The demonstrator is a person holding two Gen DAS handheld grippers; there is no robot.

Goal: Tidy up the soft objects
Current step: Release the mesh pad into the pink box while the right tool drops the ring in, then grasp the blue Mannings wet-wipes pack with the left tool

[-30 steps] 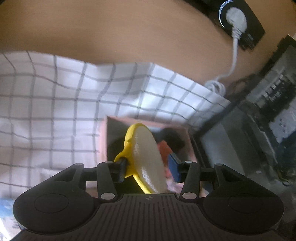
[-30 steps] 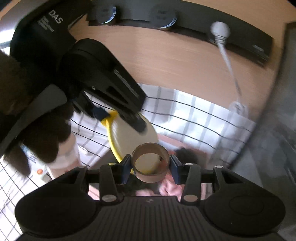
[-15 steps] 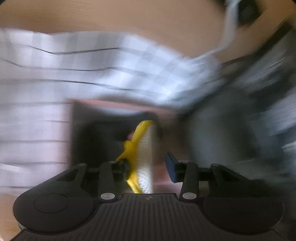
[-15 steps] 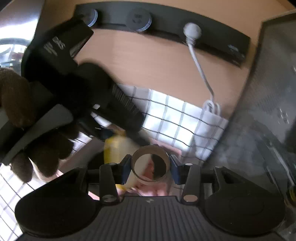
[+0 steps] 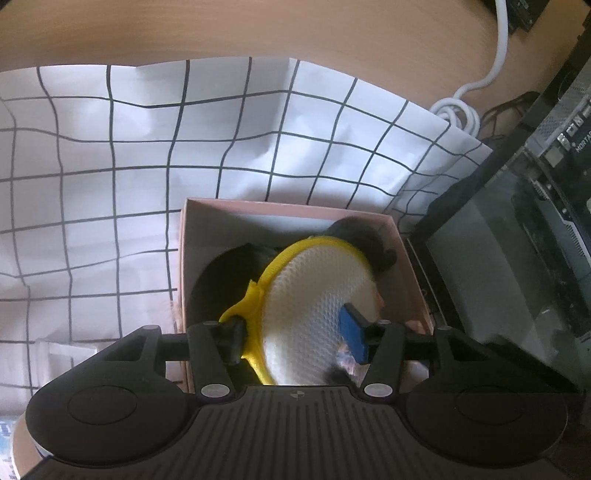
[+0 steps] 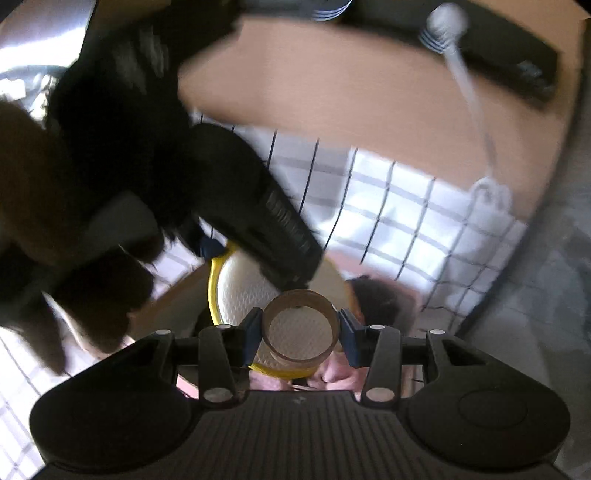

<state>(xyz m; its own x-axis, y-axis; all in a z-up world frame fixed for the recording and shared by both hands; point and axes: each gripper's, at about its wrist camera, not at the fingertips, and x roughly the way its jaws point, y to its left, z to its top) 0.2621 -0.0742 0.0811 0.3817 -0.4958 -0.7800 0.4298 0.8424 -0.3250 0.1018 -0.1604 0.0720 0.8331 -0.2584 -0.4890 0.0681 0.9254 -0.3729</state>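
Left claw (image 5: 293,338) hangs over the pink box (image 5: 288,214), jaws just been opening, now parted. The round yellow-rimmed scrubber (image 5: 314,295) sits between them: the yellow loop side lies against the left black finger (image 5: 231,339), while the blue pad (image 5: 352,338) of the other finger stands in front of the white mesh face; cannot tell if it still touches. So the grip looks released, with the scrubber leaning tilted inside the box.

Right claw (image 6: 300,332) is closed on a brown cardboard ring (image 6: 301,323), both blue pads pressed against its sides, ring hole facing the camera. It is held above the same box, just in front of the scrubber.

Box contents: scrubber on top, a dark fuzzy soft thing (image 5: 364,240) at the far right corner of the box, a dark rounded shape at its left side, something pinkish low down in the right wrist view.

The box stands on a white grid-checked cloth (image 5: 110,166) over the wooden table (image 5: 221,29), near the cloth's right edge. A white cable (image 5: 495,66) lies coiled by the cloth's far right corner. A gloved hand (image 6: 55,221) holds the left claw.
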